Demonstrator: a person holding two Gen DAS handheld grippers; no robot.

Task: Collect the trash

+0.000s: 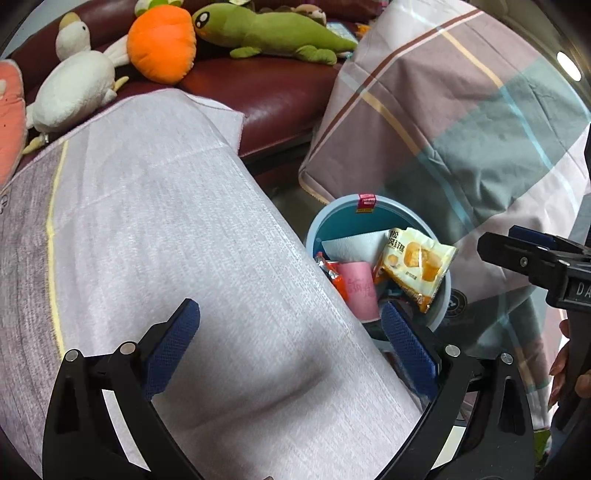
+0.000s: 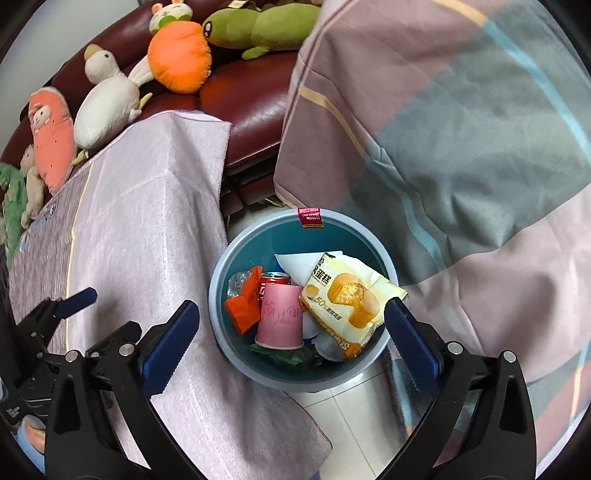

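A blue trash bin [image 2: 236, 258] stands on the floor between a cloth-covered table and a bed. It holds a yellow cake wrapper [image 2: 347, 299], a pink paper cup [image 2: 280, 317], an orange wrapper [image 2: 243, 306], a red can [image 2: 275, 278] and a white tissue [image 2: 299, 264]. My right gripper [image 2: 291, 336] is open and empty above the bin. My left gripper [image 1: 291, 343] is open and empty over the table cloth [image 1: 166, 221], left of the bin [image 1: 332, 218]. The wrapper [image 1: 417, 262] and cup [image 1: 360, 291] show there too.
A plaid quilt [image 2: 443, 129] hangs beside the bin on the right. A dark red sofa [image 2: 255, 96] behind carries plush toys: an orange carrot [image 2: 181, 59], a white duck [image 2: 107, 107], a green lizard [image 2: 258, 27]. White floor tiles [image 2: 351, 417] lie in front of the bin.
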